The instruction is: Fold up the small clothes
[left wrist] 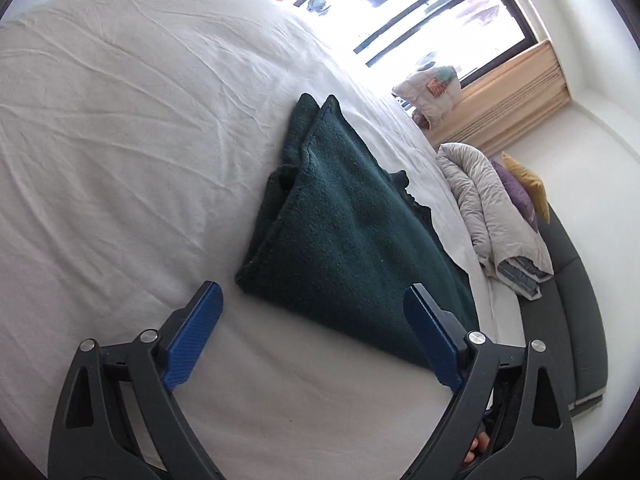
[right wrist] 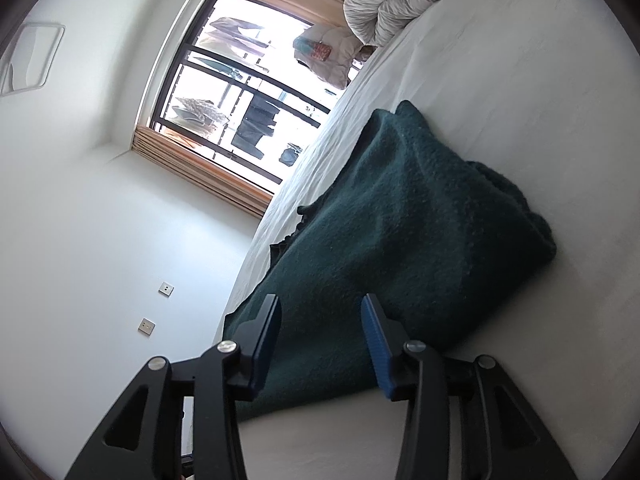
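Observation:
A dark green fleece garment (left wrist: 344, 240) lies folded on the white bed sheet (left wrist: 120, 140). My left gripper (left wrist: 316, 292) is open and empty, just short of the garment's near edge, with its right finger over the cloth. In the right wrist view the same garment (right wrist: 400, 220) lies ahead. My right gripper (right wrist: 320, 304) is open, hovering over the garment's near corner with nothing between its fingers.
A rumpled grey duvet (left wrist: 492, 208) with purple and yellow cushions lies at the bed's far side by a dark bench (left wrist: 576, 320). A window with beige curtains (right wrist: 240, 80) faces the bed. The white wall (right wrist: 80, 220) has two sockets.

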